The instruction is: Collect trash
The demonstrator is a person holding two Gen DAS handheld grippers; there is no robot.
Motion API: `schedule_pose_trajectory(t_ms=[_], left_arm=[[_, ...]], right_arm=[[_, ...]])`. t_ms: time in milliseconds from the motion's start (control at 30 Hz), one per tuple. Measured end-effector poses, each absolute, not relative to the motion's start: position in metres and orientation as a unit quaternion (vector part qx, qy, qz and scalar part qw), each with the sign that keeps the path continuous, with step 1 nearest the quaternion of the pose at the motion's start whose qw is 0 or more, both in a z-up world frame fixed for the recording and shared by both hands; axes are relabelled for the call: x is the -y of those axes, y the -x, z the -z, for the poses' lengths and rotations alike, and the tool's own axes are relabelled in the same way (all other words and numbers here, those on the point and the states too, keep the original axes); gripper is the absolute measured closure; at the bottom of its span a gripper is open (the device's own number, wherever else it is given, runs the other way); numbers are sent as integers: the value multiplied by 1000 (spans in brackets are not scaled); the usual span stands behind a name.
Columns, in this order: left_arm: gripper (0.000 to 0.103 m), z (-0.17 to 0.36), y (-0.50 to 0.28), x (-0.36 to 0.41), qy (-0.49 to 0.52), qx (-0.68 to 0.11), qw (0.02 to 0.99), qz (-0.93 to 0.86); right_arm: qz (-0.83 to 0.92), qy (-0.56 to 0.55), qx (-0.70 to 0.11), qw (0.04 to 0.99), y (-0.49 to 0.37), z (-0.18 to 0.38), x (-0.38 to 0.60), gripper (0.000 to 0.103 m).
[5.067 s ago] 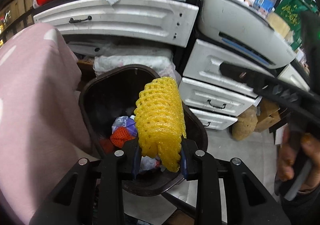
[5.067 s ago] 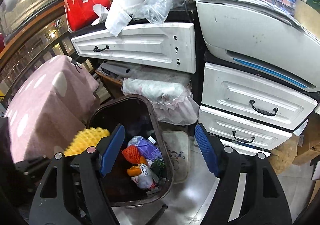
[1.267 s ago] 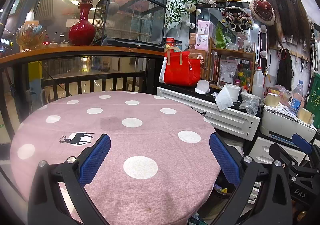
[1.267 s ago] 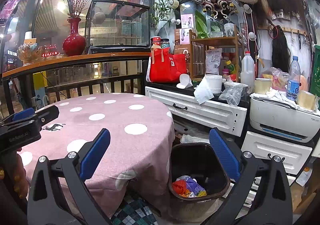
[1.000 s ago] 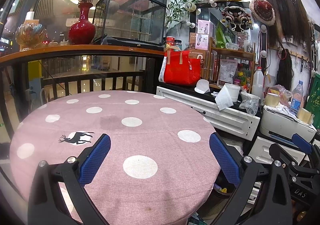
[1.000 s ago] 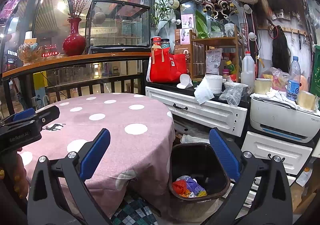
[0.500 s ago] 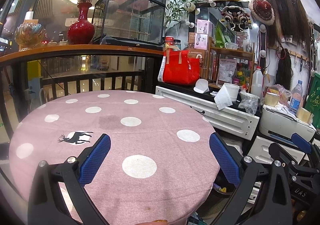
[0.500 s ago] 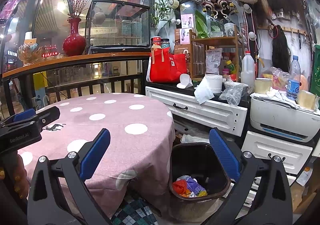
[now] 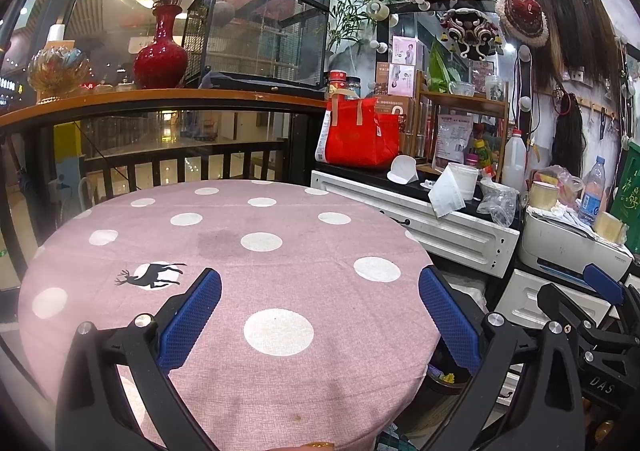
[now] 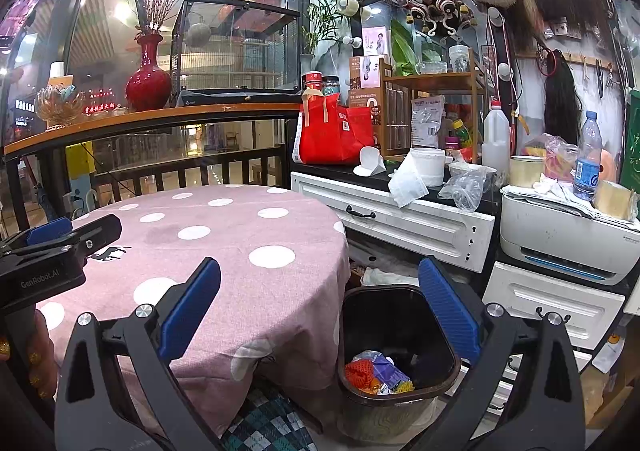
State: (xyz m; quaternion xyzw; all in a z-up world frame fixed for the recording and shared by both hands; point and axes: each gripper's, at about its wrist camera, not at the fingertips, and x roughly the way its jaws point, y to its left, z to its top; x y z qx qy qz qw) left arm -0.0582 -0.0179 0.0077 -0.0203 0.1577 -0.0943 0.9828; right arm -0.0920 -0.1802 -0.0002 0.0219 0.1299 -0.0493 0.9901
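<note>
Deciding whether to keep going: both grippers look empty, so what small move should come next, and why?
Probably pull both back and stop. The left gripper and right gripper are open and empty, the pink tablecloth shows no trash, and the bin holds the scraps.

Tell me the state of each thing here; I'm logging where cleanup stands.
Left claw: open, holding nothing.
Right claw: open, holding nothing.
Trash bin: uncovered, trash in the bottom.
Round table: covered by a pink dotted cloth.
White drawers: shut.
Water bottle: upright, capped.
</note>
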Motion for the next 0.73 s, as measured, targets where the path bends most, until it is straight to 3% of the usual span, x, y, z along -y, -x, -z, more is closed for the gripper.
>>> schedule_pose_trajectory(t_ms=[733], left_arm=[[6, -5, 57, 19, 18, -162, 982, 96]], right_arm=[[49, -23, -133, 990, 91, 4, 180, 5]])
